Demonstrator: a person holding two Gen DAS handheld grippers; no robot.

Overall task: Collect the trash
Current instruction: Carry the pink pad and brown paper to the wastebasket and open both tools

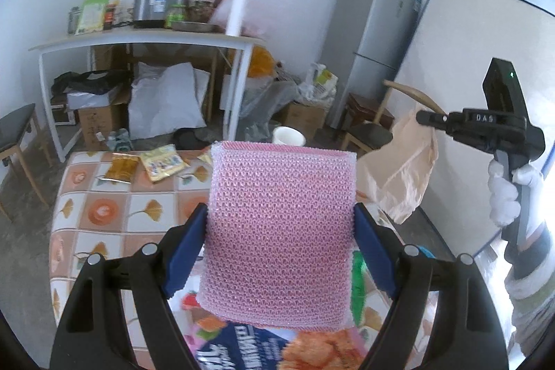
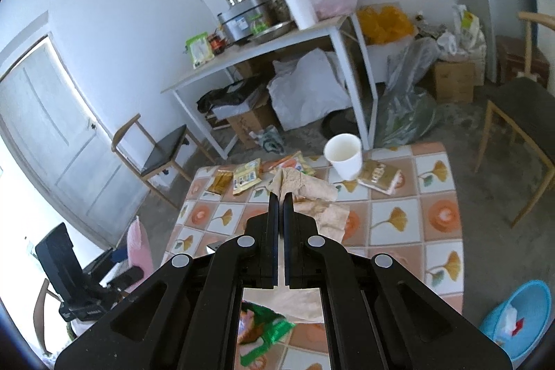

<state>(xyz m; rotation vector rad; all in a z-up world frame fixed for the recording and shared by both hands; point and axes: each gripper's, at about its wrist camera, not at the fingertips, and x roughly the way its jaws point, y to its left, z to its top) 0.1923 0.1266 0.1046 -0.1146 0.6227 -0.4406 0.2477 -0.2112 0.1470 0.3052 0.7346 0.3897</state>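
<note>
My left gripper (image 1: pixel 280 224) is shut on a pink mesh sponge pad (image 1: pixel 281 231) and holds it upright above the tiled table (image 1: pixel 104 210). My right gripper (image 2: pixel 281 196) is shut on a crumpled beige paper bag (image 2: pixel 305 188); in the left wrist view the bag (image 1: pixel 399 175) hangs from that gripper (image 1: pixel 425 117) above the table's right edge. Snack wrappers (image 1: pixel 163 163) lie at the table's far end. A white paper cup (image 2: pixel 343 156) stands near a gold packet (image 2: pixel 378 179). More wrappers (image 2: pixel 263 335) lie at the near edge.
A blue basket (image 2: pixel 517 318) with some trash stands on the floor at the right. Wooden chairs (image 2: pixel 513 113) stand beside the table. A cluttered white table (image 1: pixel 145 39), boxes, bags and a fridge (image 1: pixel 374 44) fill the back.
</note>
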